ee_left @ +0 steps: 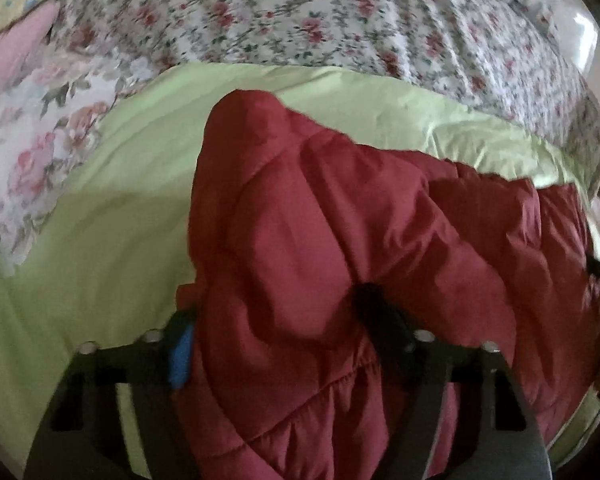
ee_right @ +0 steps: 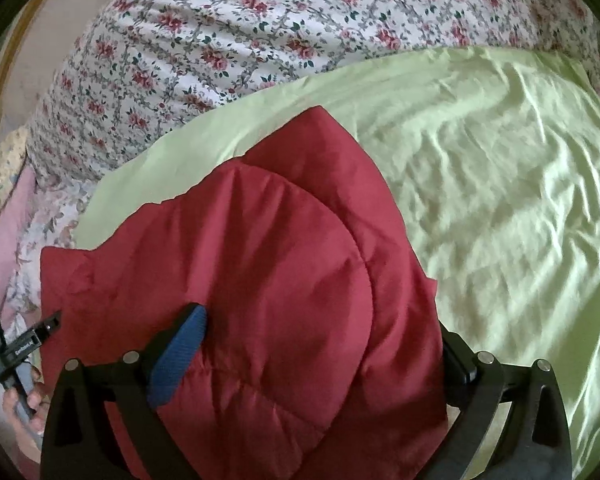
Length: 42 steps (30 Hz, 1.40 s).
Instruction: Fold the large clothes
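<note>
A dark red quilted jacket (ee_left: 340,220) lies bunched on a light green sheet (ee_left: 100,240). In the left wrist view my left gripper (ee_left: 276,308) is shut on a thick fold of it. Its blue-padded finger (ee_left: 180,352) presses the fold's left side, and the other finger is sunk into the fabric. In the right wrist view the jacket (ee_right: 260,260) fills the gap of my right gripper (ee_right: 320,320), which stands open. Its blue pad (ee_right: 180,360) faces up and bare, and the far finger stands at the jacket's right edge. A hand (ee_right: 24,404) shows at the lower left edge.
A rose-print quilt (ee_right: 240,40) is heaped along the far side of the bed. A pink pillow (ee_left: 8,60) and a floral pillow (ee_left: 40,152) lie at the left. The wrinkled green sheet (ee_right: 500,200) spreads to the right. A wooden frame (ee_right: 8,60) borders the far left.
</note>
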Tool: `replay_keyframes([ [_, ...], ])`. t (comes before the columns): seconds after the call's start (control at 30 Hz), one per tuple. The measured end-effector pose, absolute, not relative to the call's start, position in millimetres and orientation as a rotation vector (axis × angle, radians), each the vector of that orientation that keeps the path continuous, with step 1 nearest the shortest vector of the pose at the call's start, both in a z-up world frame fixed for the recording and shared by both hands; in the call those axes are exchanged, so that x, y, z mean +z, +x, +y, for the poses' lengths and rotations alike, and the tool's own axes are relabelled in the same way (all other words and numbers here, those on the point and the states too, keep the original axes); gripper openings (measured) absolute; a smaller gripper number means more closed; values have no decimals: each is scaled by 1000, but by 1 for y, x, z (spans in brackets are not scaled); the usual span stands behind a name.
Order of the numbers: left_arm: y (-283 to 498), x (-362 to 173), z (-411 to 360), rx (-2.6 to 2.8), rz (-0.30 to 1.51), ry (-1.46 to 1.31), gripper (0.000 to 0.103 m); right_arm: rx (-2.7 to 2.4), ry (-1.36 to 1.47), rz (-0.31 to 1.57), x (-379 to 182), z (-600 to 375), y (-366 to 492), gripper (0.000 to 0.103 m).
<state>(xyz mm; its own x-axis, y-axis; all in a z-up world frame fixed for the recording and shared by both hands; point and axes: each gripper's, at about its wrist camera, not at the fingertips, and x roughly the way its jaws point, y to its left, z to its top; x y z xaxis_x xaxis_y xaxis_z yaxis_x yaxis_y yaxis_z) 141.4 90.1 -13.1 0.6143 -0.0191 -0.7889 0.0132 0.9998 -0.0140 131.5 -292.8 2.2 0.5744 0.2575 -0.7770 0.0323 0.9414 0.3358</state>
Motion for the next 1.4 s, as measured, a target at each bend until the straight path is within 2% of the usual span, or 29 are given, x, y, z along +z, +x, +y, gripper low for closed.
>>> replay_keyframes([
  [0.13, 140, -13, 89, -29, 892, 15, 40, 105, 302, 945, 5, -293, 131, 102],
  [0.2, 140, -11, 90, -36, 885, 3, 33, 126, 283, 934, 7, -289, 131, 100],
  [0.27, 140, -9, 91, -41, 868, -5, 27, 138, 248, 908, 12, -284, 128, 87],
  [0.3, 140, -7, 91, -42, 861, -8, 24, 131, 231, 903, 14, -282, 127, 64],
  [0.33, 141, -5, 91, -45, 852, -13, 22, 123, 225, 895, 18, -282, 127, 47],
  [0.37, 142, -2, 92, -48, 844, -23, 22, 119, 229, 880, 22, -283, 127, 41],
  [0.4, 145, 2, 95, -52, 835, -41, 20, 121, 237, 865, 26, -285, 128, 30],
  [0.5, 157, 14, 106, -70, 815, -116, 19, 125, 288, 813, 40, -295, 135, 23],
  [0.63, 180, 12, 110, -55, 840, -152, 20, 107, 297, 820, 37, -297, 156, 21],
  [0.8, 204, -16, 114, -29, 906, -164, 20, 69, 295, 897, 5, -297, 179, 21],
  [1.07, 206, -19, 112, -26, 905, -155, 21, 58, 309, 907, -2, -299, 178, 21],
  [1.2, 203, -17, 120, -23, 905, -201, 32, 53, 309, 905, -3, -299, 178, 21],
  [1.27, 201, -16, 126, -30, 908, -234, 32, 48, 311, 904, -3, -299, 178, 22],
  [1.4, 199, -12, 122, -24, 905, -198, 32, 2, 285, 884, 7, -297, 170, 35],
])
